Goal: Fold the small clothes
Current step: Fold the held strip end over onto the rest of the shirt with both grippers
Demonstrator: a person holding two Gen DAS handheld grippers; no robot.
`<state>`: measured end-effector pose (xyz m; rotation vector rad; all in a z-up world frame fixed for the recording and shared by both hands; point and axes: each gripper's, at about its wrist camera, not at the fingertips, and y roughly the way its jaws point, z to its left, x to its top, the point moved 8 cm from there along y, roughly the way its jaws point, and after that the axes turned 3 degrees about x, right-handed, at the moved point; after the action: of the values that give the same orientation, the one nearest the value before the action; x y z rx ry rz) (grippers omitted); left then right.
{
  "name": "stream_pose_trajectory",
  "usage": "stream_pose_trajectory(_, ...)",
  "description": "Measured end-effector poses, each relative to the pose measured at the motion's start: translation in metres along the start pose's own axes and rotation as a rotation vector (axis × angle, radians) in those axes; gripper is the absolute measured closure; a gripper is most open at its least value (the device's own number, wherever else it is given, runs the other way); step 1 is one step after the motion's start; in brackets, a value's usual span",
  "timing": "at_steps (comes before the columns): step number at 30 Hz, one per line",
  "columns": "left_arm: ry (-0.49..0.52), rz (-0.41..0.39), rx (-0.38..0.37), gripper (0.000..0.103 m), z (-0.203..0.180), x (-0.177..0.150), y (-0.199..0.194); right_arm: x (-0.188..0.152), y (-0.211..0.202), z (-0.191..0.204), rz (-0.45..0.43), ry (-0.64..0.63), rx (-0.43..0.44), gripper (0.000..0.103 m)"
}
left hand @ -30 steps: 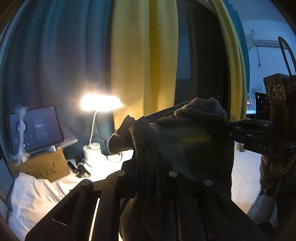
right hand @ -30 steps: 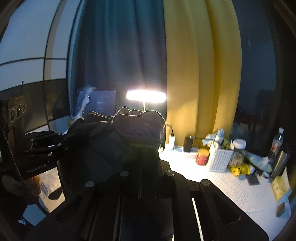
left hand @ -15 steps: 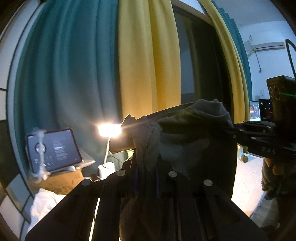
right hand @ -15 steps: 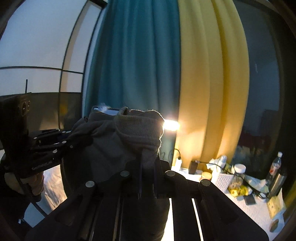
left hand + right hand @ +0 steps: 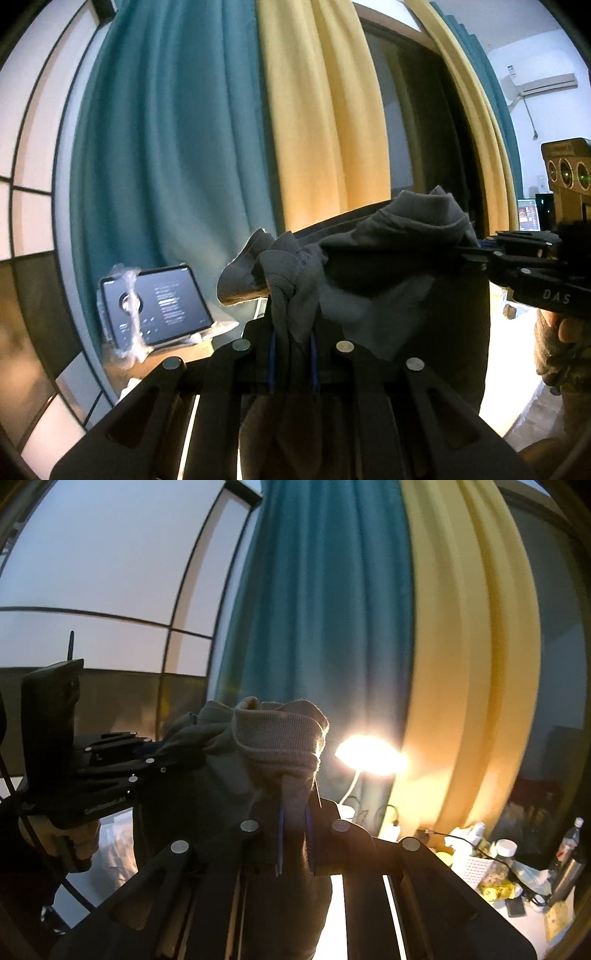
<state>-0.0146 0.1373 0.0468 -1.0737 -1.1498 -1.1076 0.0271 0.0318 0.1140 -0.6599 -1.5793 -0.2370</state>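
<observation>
We hold the grey garment (image 5: 388, 266) in the air before the curtains (image 5: 229, 129), stretched between us. Our left gripper (image 5: 291, 354) and right gripper (image 5: 293, 834), marked "DAS", are each nearly closed, pinching its bunched cloth.

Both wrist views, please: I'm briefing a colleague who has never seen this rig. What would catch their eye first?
First, the dark grey garment held up in mid-air, stretched between the left tongs and the right tongs, both shut on it. Next, the glowing desk lamp just right of the cloth in the right wrist view. Behind everything hang the teal curtain and the yellow curtain, side by side.
</observation>
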Motion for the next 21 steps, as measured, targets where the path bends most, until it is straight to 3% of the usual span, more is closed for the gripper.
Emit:
stream_pose_trajectory(11,-0.041,0.094,0.004,0.091,0.010,-0.031,0.013,-0.027,0.029,0.012,0.089,0.032,0.043,0.093)
stream_pose_trajectory(21,-0.067,0.156,-0.027,0.091,0.005,-0.044,0.048,-0.050,0.056,-0.007,0.153,0.089,0.027,0.093)
